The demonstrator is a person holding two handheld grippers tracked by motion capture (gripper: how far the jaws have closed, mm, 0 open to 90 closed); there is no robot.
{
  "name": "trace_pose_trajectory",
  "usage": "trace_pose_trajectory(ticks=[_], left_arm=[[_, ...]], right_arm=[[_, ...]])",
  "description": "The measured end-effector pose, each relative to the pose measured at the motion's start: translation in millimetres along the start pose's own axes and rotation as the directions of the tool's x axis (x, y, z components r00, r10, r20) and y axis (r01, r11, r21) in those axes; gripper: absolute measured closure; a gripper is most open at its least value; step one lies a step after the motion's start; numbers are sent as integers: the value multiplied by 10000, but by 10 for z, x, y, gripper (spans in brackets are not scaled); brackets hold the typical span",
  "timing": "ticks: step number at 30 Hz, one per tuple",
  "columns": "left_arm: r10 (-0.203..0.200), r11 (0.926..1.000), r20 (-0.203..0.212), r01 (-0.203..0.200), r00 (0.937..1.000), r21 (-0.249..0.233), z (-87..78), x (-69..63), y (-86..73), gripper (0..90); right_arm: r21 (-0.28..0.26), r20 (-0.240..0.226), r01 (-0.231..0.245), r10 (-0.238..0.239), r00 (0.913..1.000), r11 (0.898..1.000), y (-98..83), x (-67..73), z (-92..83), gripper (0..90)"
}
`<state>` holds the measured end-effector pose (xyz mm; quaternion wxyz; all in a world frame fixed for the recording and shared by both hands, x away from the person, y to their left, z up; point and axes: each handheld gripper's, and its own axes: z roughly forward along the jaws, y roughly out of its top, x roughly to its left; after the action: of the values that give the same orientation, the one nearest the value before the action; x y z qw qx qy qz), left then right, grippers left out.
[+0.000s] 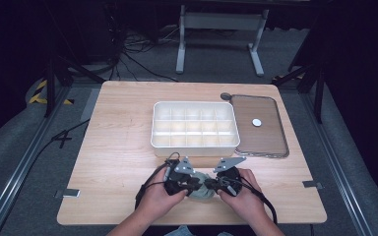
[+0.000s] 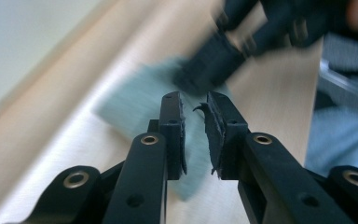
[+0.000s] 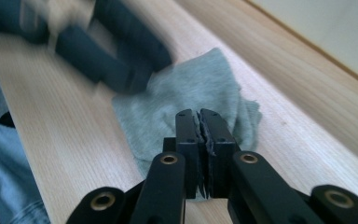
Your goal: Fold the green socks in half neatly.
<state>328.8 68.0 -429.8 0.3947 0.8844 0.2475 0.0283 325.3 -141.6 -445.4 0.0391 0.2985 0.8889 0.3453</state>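
**Both tools at the cloth, near edge of the table**

On my left, the left tool (image 1: 193, 186) sits low over the near middle of the table (image 1: 118, 147), held in the left hand (image 1: 158, 195). In the left gripper view its jaws stand a little apart, with a clear gap between the pads and nothing pinched there; the cloth (image 2: 140, 100) lies on the wood just beyond and under the tips. That view is blurred, so I cannot tell whether a jaw tip brushes the fabric.

Between the two tools lies the cloth (image 1: 203, 188), a small grey-green crumpled piece, close to the table's near edge.

To the right of it, the right tool (image 1: 215, 185) is held in the right hand (image 1: 243, 194). In the right gripper view its jaws are pressed together. The cloth (image 3: 191, 93) spreads out beneath and past them; I cannot tell whether a fold is caught between the pads.

Farther back, the white tray (image 1: 195, 143) with its grid of compartments stands at mid-table. Just right of it lies a flat brown lid (image 1: 266, 137) with a small white disc (image 1: 257, 122) on it.
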Motion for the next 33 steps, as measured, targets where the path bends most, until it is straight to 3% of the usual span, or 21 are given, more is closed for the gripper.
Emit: trace_pose_trajectory(ticks=[3, 5, 8, 10, 17, 21, 24, 29, 33], left_arm=[[178, 9997, -446, -170, 9988, 183, 116, 60, 9, 792], [221, 9989, -297, -209, 9993, 415, 207, 82, 7, 805], [332, 9974, -438, -303, 9985, 653, 268, 88, 12, 833], [694, 9916, -864, -593, 9938, 1154, 329, 80, 6, 844], [610, 9876, -1072, -445, 9924, 1505, 365, 54, 2, 857], [815, 9878, -1061, -662, 9910, 1408, 342, 38, 0, 838], [534, 9935, -854, -444, 9949, 1045, 278, 24, 0, 787], [488, 9972, -802, -440, 9956, 606, 135, -7, 17, 779], [447, 9974, -753, -403, 9962, 593, 25, -28, 22, 770]], right_arm=[[158, -183, 182, -179, 9997, 9997, -11, 12, 50, 870], [145, -192, 322, -319, 9993, 9994, -11, 27, 56, 861], [107, -140, 428, -426, 9990, 9990, -15, 43, 50, 848], [-73, 14, 477, -477, 9989, 9988, -41, 45, 21, 840], [-31, 30, 324, -324, 9995, 9995, -128, -6, -26, 840], [72, 64, 169, -170, 9998, 9998, -151, -34, -105, 824], [-48, 54, 123, -123, 9999, 9999, -132, -32, -162, 823], [-452, 206, 230, -220, 9995, 9987, -51, 9, -288, 824], [-489, 191, 199, -190, 9996, 9986, -13, 35, -305, 818]])
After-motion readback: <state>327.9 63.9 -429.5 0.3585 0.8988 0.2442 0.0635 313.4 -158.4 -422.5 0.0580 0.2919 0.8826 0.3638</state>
